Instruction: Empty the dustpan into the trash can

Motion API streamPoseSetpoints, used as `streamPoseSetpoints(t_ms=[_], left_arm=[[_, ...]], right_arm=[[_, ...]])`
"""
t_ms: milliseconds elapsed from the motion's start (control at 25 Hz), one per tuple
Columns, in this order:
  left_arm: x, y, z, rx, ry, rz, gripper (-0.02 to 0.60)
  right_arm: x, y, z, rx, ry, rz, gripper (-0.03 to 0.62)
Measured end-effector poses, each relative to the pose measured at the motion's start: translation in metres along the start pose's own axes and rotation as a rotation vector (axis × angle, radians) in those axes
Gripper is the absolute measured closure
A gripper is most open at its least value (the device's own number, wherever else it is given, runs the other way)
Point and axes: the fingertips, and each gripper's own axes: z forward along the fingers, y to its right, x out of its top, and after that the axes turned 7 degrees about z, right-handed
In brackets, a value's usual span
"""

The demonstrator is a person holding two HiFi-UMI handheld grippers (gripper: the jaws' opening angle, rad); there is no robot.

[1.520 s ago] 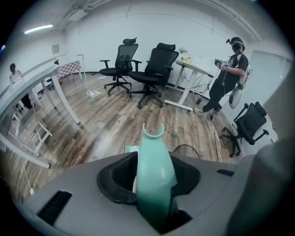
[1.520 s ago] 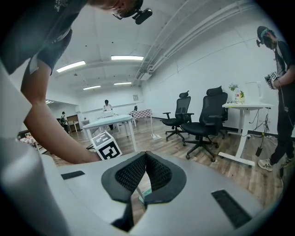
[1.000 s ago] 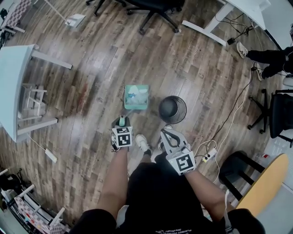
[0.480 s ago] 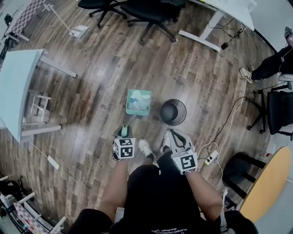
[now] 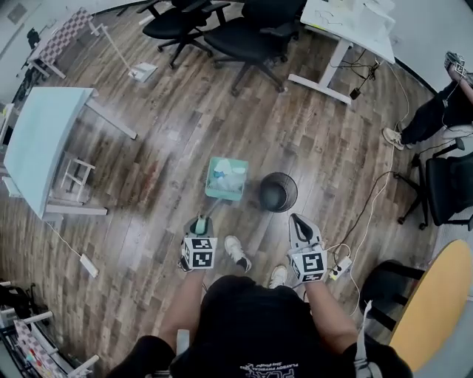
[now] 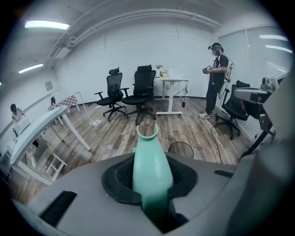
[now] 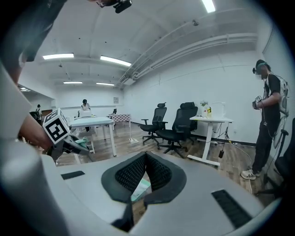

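A teal dustpan (image 5: 226,178) with pale scraps in it sits out in front of my feet over the wood floor, its long handle (image 5: 199,220) running back to my left gripper (image 5: 198,224). In the left gripper view the teal handle (image 6: 151,168) stands upright between the pads, and my left gripper (image 6: 152,179) is shut on it. The black mesh trash can (image 5: 278,191) stands just right of the pan and also shows as trash can (image 6: 180,148) past the handle. My right gripper (image 5: 298,221) hangs near the can, shut and empty; in its own view the right gripper (image 7: 146,159) has its pads meeting.
Black office chairs (image 5: 244,29) and a white desk (image 5: 347,22) stand at the far side. A pale table (image 5: 41,140) is on the left. A cable with a power strip (image 5: 340,267) lies by my right foot. Another person (image 6: 216,78) stands at the right.
The left gripper has risen with the dustpan handle in it. The right gripper has swung out to the right and now points further forward. The view has shifted, showing more of the room.
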Motion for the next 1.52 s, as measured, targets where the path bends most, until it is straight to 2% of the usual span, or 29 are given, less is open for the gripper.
streamPoseSetpoints(t_ms=[320, 440, 640, 920, 1200, 1520], left_arm=[[0.003, 0.038, -0.071, 0.076, 0.075, -0.005, 0.482], [0.006, 0.059, -0.097, 0.094, 0.097, 0.021, 0.483], [0.007, 0.097, -0.126, 0.117, 0.132, 0.155, 0.483], [0.003, 0.140, -0.146, 0.136, 0.142, 0.266, 0.482], [0.004, 0.178, -0.145, 0.165, 0.135, 0.525, 0.482], [0.013, 0.207, -0.135, 0.172, 0.135, 0.763, 0.474]], right_arm=[[0.006, 0.007, -0.059, 0.083, 0.044, -0.072, 0.569], [0.003, 0.009, -0.079, 0.097, 0.050, -0.079, 0.569], [-0.006, 0.009, -0.109, 0.115, 0.062, -0.075, 0.569], [-0.010, 0.012, -0.146, 0.132, 0.077, -0.072, 0.569], [-0.014, 0.017, -0.170, 0.136, 0.090, -0.067, 0.569], [-0.021, 0.031, -0.178, 0.127, 0.085, -0.070, 0.569]])
